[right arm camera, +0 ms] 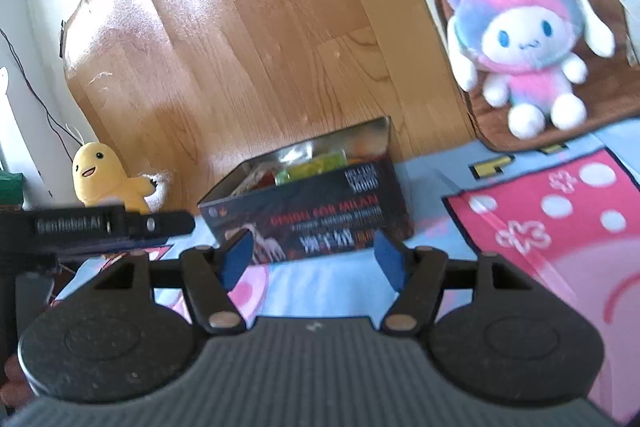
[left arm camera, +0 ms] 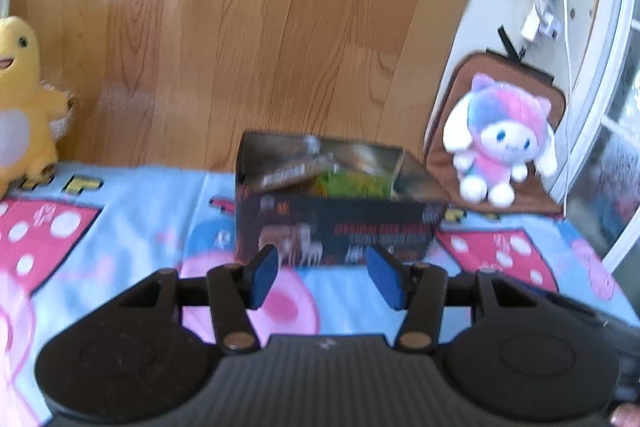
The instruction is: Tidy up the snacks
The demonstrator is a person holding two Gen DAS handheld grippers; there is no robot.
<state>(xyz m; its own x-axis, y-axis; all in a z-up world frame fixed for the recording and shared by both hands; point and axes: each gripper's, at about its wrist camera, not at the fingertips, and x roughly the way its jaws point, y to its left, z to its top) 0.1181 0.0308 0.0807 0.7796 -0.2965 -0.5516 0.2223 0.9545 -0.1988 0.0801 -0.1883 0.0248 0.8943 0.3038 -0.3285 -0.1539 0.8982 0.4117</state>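
The dark printed cardboard box (left arm camera: 340, 211) stands open-topped on the pale blue cartoon-print cloth (left arm camera: 132, 211) of the worktop, near the back edge against the wood-grain panel (left arm camera: 240, 27). Snack packets show inside it, among them a green wrapper (left arm camera: 352, 185); the blur hides what else is there. The left gripper (left arm camera: 323, 277) and the right gripper (right arm camera: 314, 259) both face the box from just in front, each with jaws standing apart and nothing between the blue pads (left arm camera: 266, 277).

No loose snack shows on the cloth in either view, so the sorting may be close to done, or the next packet lies out of sight. The risks, as I judge them: the light box could slide or tip if a jaw catches its raised flap (right arm camera: 380, 135), and the two grippers, close together here, could knock each other. The yellow plush toy (left arm camera: 24, 99) and the pink-and-blue plush toy (left arm camera: 500, 143) sit well aside.
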